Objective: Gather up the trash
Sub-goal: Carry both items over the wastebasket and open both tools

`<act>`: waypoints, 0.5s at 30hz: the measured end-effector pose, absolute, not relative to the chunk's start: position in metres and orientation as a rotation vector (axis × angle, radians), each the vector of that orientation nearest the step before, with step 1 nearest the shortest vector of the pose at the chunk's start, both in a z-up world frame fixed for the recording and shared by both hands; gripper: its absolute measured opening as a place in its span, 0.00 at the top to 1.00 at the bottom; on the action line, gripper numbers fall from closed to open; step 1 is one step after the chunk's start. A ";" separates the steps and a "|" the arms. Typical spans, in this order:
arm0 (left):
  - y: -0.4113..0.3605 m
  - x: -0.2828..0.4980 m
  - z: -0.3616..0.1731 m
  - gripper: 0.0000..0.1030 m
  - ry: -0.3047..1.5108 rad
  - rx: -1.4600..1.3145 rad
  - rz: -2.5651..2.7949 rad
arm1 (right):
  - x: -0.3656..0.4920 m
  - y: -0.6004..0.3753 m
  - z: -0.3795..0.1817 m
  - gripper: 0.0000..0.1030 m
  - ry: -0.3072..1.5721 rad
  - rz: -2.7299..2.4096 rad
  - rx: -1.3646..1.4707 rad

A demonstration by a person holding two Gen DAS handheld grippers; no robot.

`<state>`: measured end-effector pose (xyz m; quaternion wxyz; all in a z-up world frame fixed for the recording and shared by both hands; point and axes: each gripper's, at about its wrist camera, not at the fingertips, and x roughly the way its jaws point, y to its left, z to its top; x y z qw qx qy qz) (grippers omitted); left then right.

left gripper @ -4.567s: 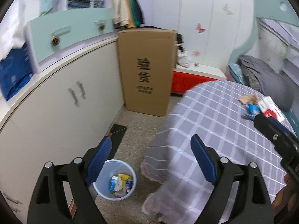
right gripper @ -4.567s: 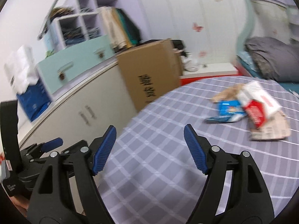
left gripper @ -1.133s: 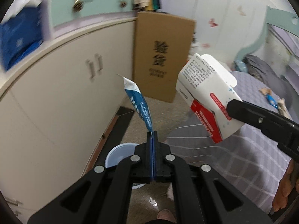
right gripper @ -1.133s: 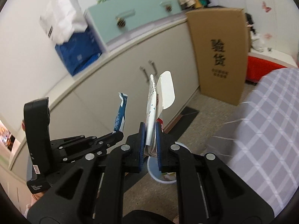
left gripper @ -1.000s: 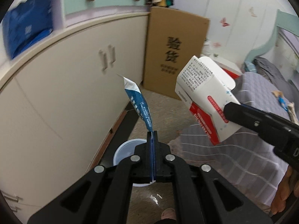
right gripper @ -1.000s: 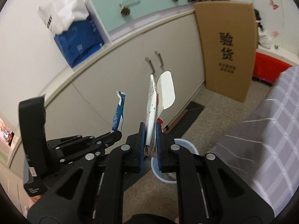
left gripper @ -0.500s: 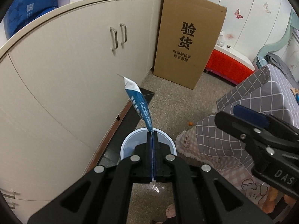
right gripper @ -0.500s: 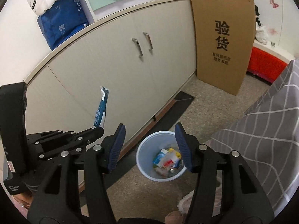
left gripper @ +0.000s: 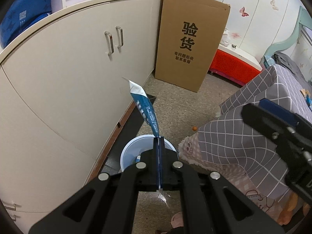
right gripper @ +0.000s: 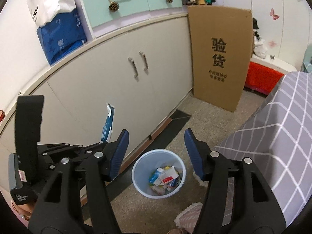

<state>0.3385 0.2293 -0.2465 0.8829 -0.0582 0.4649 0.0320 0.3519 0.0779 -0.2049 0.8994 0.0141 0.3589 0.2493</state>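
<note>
My left gripper is shut on a blue and white wrapper that sticks up from its jaws, above the light blue trash bin on the floor. The wrapper also shows in the right wrist view, left of the right gripper. My right gripper is open and empty, directly above the bin, which holds the red and white carton among several other wrappers. In the left wrist view the right gripper is at the right.
Beige cabinets run along the left. A tall cardboard box leans at their far end. The grey checked tablecloth hangs at the right, more trash on top. A dark mat lies on the floor.
My right gripper opened and the red and white carton it held dropped into the bin. Both grippers moved lower over the bin. The left gripper still holds the blue wrapper.
</note>
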 end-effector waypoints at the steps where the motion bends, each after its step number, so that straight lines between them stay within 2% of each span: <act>1: 0.228 0.340 -0.245 0.99 0.968 -0.121 0.066 | 0.351 0.076 -0.203 0.41 0.733 0.513 0.030; 11: 0.221 0.356 -0.234 0.98 0.951 -0.111 0.069 | 0.351 0.066 -0.200 0.40 0.711 0.490 0.054; 12: 0.222 0.358 -0.235 0.93 0.957 -0.107 0.076 | 0.351 0.065 -0.199 0.40 0.710 0.489 0.055; 14: 0.223 0.363 -0.240 0.52 0.989 -0.100 0.111 | 0.351 0.064 -0.199 0.40 0.714 0.486 0.056; 15: 0.224 0.365 -0.241 0.21 0.996 -0.104 0.123 | 0.350 0.063 -0.199 0.40 0.715 0.485 0.056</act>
